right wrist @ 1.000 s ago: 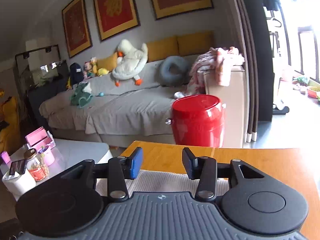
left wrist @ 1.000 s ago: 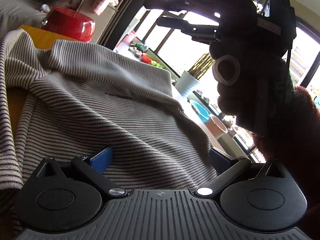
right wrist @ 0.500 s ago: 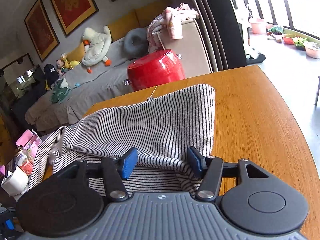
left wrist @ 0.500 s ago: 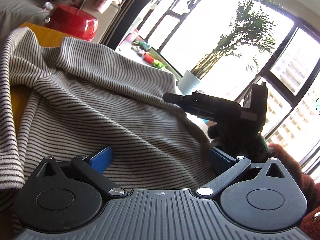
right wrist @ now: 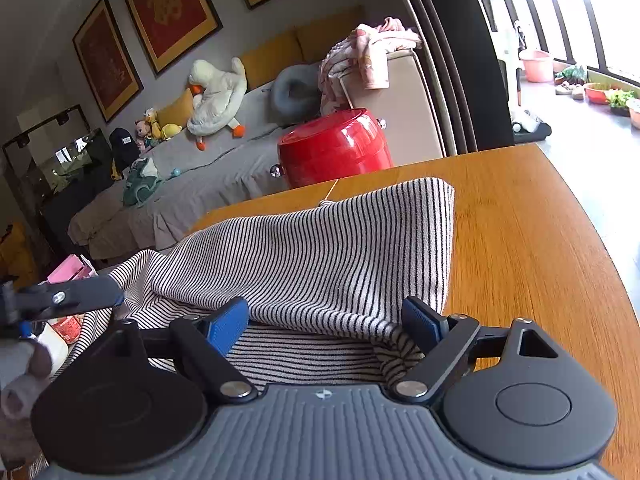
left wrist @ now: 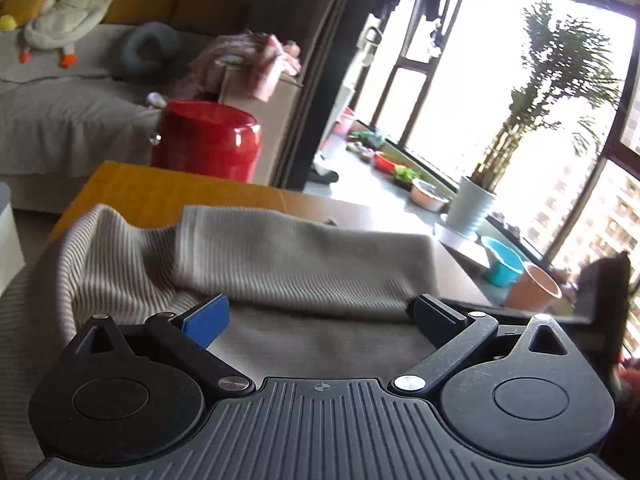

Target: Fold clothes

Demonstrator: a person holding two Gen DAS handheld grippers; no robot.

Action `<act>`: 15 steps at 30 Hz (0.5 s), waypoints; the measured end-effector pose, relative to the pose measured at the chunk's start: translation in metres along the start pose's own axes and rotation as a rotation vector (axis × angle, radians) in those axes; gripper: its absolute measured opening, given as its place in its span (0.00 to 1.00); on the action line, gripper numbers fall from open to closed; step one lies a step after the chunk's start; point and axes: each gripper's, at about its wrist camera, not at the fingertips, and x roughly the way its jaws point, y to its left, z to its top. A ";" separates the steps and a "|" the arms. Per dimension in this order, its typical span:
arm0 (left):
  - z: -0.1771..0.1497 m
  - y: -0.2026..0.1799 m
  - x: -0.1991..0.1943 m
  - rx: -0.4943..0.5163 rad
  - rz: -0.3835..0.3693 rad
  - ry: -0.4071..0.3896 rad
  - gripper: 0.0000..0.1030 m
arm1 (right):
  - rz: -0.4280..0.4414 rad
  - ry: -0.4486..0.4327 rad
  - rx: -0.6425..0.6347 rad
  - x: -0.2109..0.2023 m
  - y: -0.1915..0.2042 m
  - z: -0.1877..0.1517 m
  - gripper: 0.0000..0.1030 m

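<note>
A black-and-white striped garment [right wrist: 320,248] lies on the wooden table [right wrist: 528,240], its top flap folded over a lower layer. My right gripper [right wrist: 324,325] sits low at the flap's near edge. Its jaws are opening, and cloth lies between the blue pads [right wrist: 226,326] without being pressed. In the left wrist view the same garment [left wrist: 304,256] looks blurred, folded across in front of my left gripper [left wrist: 320,318]. That gripper is open wide just above the cloth. One finger of the left gripper [right wrist: 80,294] shows at the left edge of the right wrist view.
A red drum stool [right wrist: 336,144] stands just beyond the table's far edge, with a grey sofa [right wrist: 208,176] carrying plush toys behind it. Bare tabletop [left wrist: 160,192] stretches past the garment. Plant pots and basins [left wrist: 500,266] line the window on the right.
The right gripper came down with the flap, laid it over the garment and spread its jaws. The left gripper lifted and swung, so its view now faces the sofa.
</note>
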 end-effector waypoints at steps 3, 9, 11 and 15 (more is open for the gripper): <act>0.010 0.023 0.028 -0.054 0.066 0.024 0.81 | -0.015 -0.005 -0.021 -0.001 0.004 0.000 0.83; 0.008 0.046 0.049 -0.131 0.061 0.076 0.79 | -0.184 -0.113 -0.445 -0.028 0.041 -0.002 0.72; 0.009 0.047 0.050 -0.136 0.063 0.085 0.78 | -0.212 -0.088 -0.603 -0.029 0.053 -0.007 0.70; 0.016 0.056 0.035 -0.201 0.061 0.016 0.77 | -0.217 0.002 -0.766 -0.020 0.065 -0.021 0.70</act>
